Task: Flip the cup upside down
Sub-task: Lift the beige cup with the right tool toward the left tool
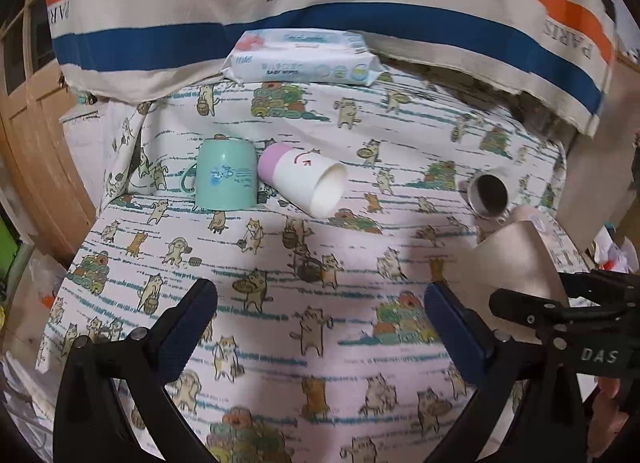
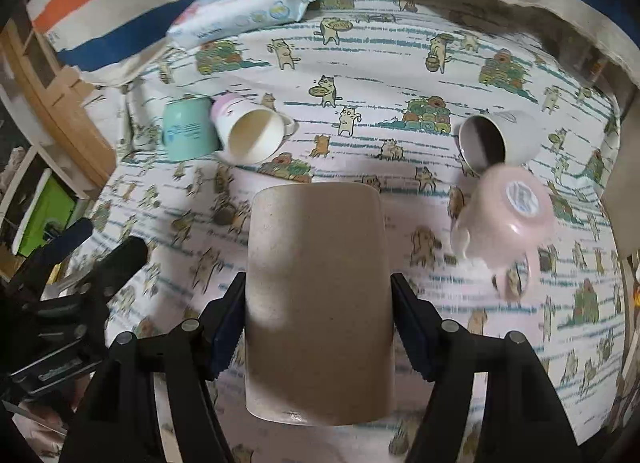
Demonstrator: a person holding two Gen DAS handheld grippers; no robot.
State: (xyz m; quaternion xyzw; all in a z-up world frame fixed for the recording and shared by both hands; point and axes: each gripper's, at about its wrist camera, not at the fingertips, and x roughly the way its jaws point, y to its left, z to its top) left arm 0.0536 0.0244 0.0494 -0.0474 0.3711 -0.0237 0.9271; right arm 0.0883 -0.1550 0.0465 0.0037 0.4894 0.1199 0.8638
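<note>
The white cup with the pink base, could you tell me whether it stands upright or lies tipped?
Tipped: the white cup with the pink base lies on its side, open mouth facing the camera.

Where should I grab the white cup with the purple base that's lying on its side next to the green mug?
Take the white cup across its bare cylindrical wall, near the middle, coming down from above with the open left gripper. It lies tipped over, mouth toward the camera and purple base almost against the green mug, so fingers fit better over the sides than at the base end.
</note>
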